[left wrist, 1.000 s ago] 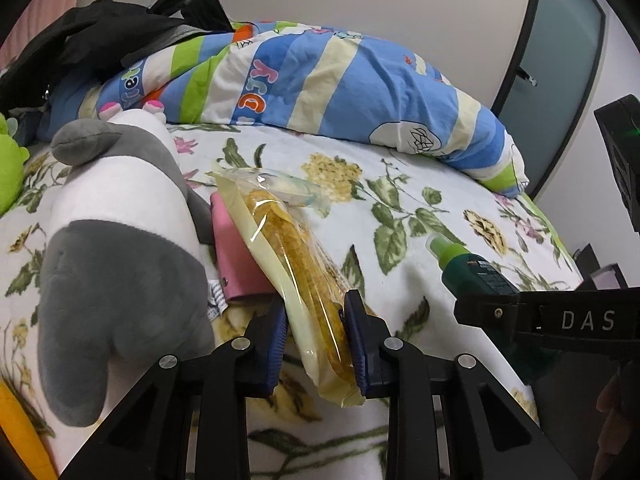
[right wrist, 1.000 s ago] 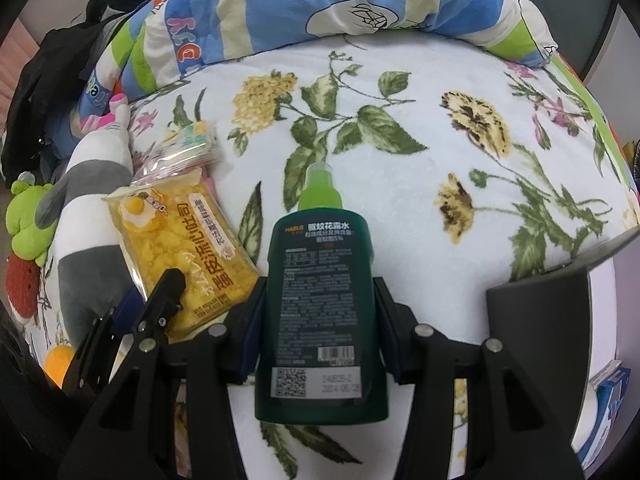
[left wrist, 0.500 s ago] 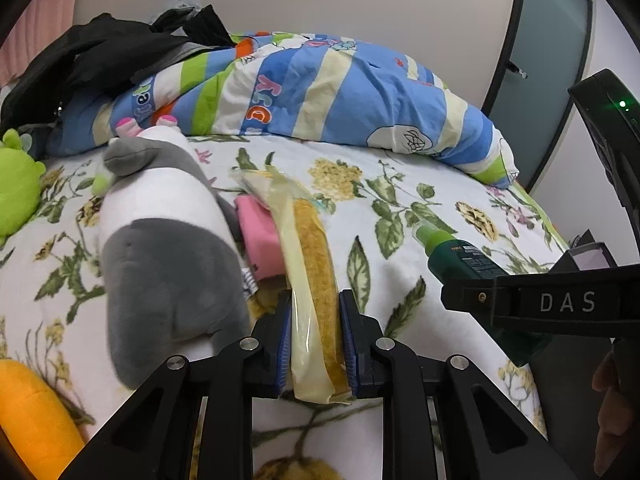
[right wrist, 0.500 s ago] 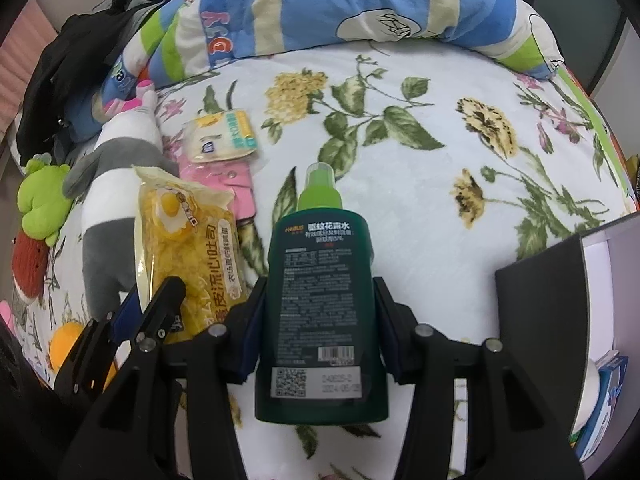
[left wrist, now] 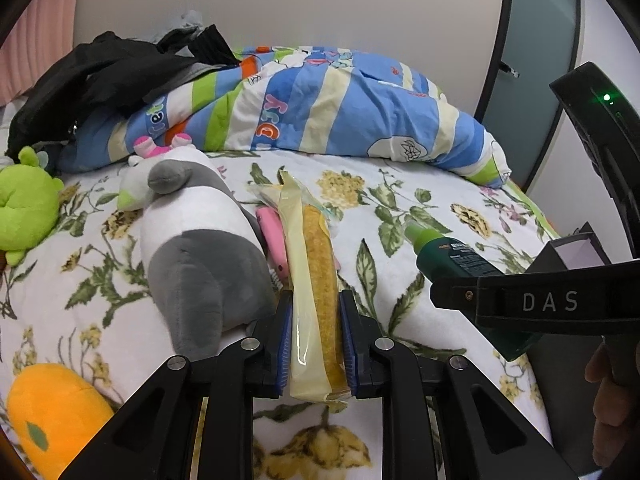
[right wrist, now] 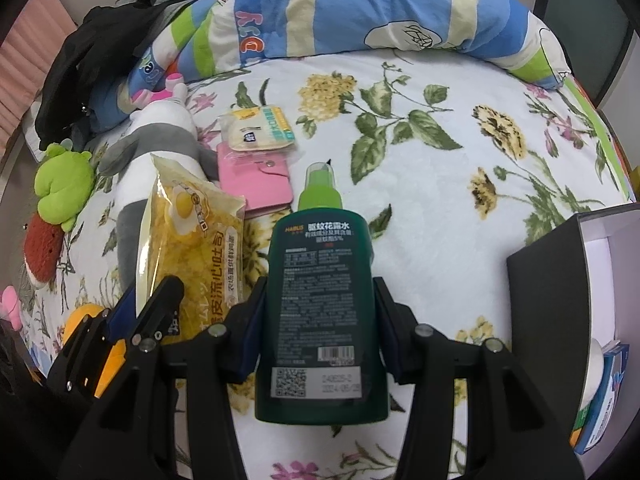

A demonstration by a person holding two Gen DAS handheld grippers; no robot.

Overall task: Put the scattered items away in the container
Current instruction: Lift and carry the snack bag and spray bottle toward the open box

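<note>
Left claw: jaws are pressing shut on the lower end of the snack bag, held edge-on so only its thin side is showing between the blue pads.
Right claw: jaws are standing partly apart and clamping the flat sides of the green bottle, cap pointing away from the camera.
Bag relative to left claw: it is running forward from between the pads, most of its length hanging unsupported ahead of them, above the floral bedspread.
Bottle relative to right claw: its middle is sitting between the pads, base nearest the lens, neck and cap reaching out over the bedspread.
Box: it is standing at the bed's right edge, to the right of the right claw, open side showing a pale interior with some items already inside.
Risk, bag: the slick film is probably sliding under a narrow pinch; a quick swing could be letting it slip or fold.
Risk, bottle: the smooth body could be twisting between the pads if it is tipped cap-down over the box.
Risk, claws: both are working close together, so they could be colliding on the way to the box wall.
Remaining: pink wallet, small packet and plush panda are lying on the bedspread.
</note>
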